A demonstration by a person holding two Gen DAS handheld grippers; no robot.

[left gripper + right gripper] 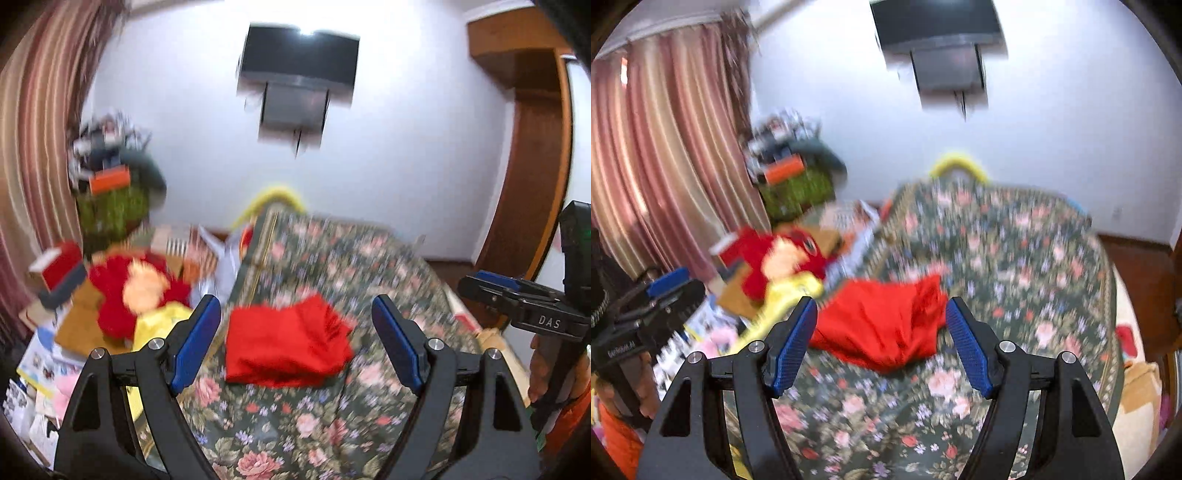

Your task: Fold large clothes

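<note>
Both the left gripper (297,339) and right gripper (881,341) hang spread and empty above the red garment (286,345), which lies folded on the floral bedspread (332,424), where a careless regrasp could likely undo its loose, bunched edge.

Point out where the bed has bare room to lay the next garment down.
Free: the floral bedspread in front of the folded red garment, and the wide stretch right of it toward the far edge. Crowded: the bed's left side, piled with a red plush toy, boxes and papers.
</note>
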